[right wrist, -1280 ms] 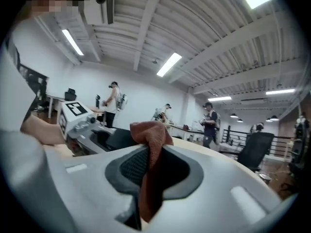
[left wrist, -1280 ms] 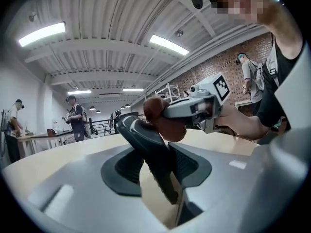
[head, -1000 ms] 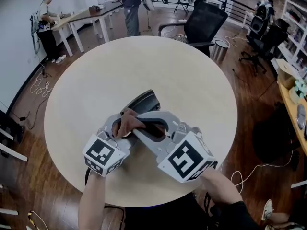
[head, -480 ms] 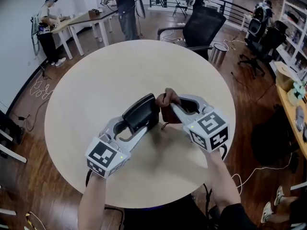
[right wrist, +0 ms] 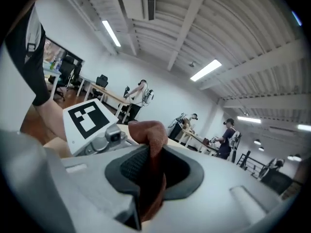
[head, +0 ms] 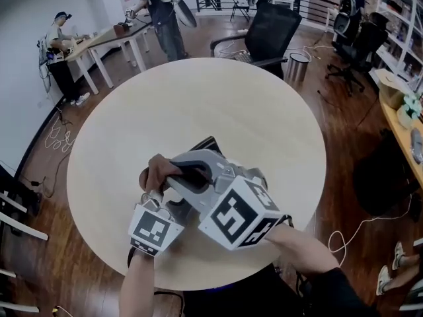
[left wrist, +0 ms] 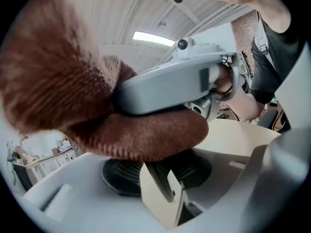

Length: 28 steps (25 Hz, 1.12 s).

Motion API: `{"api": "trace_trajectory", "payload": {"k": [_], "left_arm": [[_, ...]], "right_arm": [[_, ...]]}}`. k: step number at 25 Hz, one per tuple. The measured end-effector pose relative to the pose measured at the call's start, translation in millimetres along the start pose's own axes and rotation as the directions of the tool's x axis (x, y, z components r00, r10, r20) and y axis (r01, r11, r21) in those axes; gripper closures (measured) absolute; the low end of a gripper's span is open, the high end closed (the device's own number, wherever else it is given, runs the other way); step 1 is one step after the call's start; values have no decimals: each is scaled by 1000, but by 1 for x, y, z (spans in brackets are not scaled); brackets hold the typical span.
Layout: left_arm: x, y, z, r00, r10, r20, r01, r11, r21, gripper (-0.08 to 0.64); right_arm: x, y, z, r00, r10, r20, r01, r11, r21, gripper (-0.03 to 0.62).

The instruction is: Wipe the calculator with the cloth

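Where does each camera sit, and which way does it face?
Head view: on the head, facing steeply down at the round table; both forearms show.
Left gripper view: on the left gripper, facing along its jaws past the calculator; the person's torso shows.
Right gripper view: on the right gripper, facing along jaws shut on the cloth; the left forearm shows.
Shared: both gripper views show the cloth.

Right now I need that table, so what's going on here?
A person is working over the round table with a handheld tool in each hand. The left claw grips the calculator. The right claw is shut on a brown cloth and holds it at the calculator's upper edge. Wiping appears to be in progress.
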State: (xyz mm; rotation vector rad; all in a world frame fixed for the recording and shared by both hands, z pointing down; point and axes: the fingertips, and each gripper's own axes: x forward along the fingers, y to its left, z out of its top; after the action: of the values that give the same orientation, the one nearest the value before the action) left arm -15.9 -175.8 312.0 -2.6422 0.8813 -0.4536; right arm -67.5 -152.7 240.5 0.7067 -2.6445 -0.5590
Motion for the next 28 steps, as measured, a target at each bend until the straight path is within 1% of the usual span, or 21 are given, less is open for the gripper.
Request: {"api": "trace_trajectory", "payload": {"k": [3, 5, 7, 8, 9, 11, 12, 13, 14, 15, 17, 18, 19, 20, 21, 22, 23, 24, 25, 27, 28], "left_arm": [[1, -3, 2, 1000, -10, 5, 10, 1000, 15, 405], [-3, -4, 4, 1000, -15, 16, 15, 1000, 20, 405], [-6, -4, 6, 999, -16, 31, 15, 1000, 14, 405], [-7, -4, 7, 999, -16, 40, 15, 1000, 5, 405], [-8, -3, 8, 999, -16, 48, 16, 1000, -5, 405], [-13, -2, 7, 998, -13, 56, 14, 1000, -21, 408], [-17, -2, 7, 999, -8, 54, 10, 1000, -28, 408], [-21, -1, 6, 999, -2, 48, 3, 999, -34, 408], [-26, 1, 4, 999, 9, 37, -8, 999, -36, 408], [-32, 6, 3, 999, 28, 24, -28, 999, -29, 408], [-44, 23, -1, 995, 97, -19, -96, 995, 24, 408], [-49, 33, -3, 988, 145, -57, -140, 987, 76, 410], [-51, 41, -6, 974, 200, -111, -182, 972, 149, 411], [-52, 45, -10, 950, 257, -176, -211, 946, 244, 411], [-50, 46, -15, 920, 308, -240, -215, 913, 346, 410], [-45, 42, -20, 892, 342, -296, -192, 879, 436, 411], [-38, 34, -26, 873, 350, -341, -149, 854, 498, 413], [-30, 24, -31, 863, 338, -375, -96, 839, 535, 414], [-21, 12, -36, 860, 315, -401, -44, 830, 556, 411], [-7, -9, -43, 862, 268, -430, 34, 816, 577, 414], [-2, -17, -45, 866, 243, -437, 60, 817, 574, 413]], "right_arm": [[-15, -29, -12, 996, -17, 86, 3, 987, 160, 525], [-25, -50, -25, 993, -46, 112, 16, 967, 253, 525], [-36, -75, -44, 989, -101, 112, 59, 941, 333, 525], [-41, -88, -58, 987, -136, 90, 94, 926, 364, 525], [-44, -100, -75, 984, -172, 46, 141, 911, 388, 525], [-47, -118, -120, 968, -228, -103, 250, 877, 409, 525], [-48, -121, -140, 957, -237, -167, 287, 862, 419, 525], [-49, -120, -152, 951, -233, -201, 300, 848, 438, 525], [-51, -115, -156, 954, -221, -204, 293, 838, 460, 525], [-51, -107, -152, 961, -204, -187, 270, 838, 475, 525], [-48, -85, -131, 981, -144, -132, 190, 855, 482, 525], [-44, -73, -119, 990, -100, -101, 137, 865, 483, 525], [-41, -61, -108, 996, -54, -72, 82, 872, 483, 525], [-38, -51, -100, 999, -13, -52, 36, 879, 476, 525], [-35, -43, -96, 999, 16, -46, 7, 886, 463, 525], [-33, -37, -95, 998, 31, -54, -3, 895, 445, 525], [-32, -35, -98, 997, 33, -74, 2, 904, 428, 525], [-32, -34, -104, 995, 27, -98, 16, 910, 414, 525], [-32, -35, -110, 992, 18, -123, 34, 915, 402, 525], [-35, -34, -122, 985, -2, -174, 68, 924, 376, 525], [-38, -33, -127, 980, -12, -197, 84, 929, 361, 525]]}}
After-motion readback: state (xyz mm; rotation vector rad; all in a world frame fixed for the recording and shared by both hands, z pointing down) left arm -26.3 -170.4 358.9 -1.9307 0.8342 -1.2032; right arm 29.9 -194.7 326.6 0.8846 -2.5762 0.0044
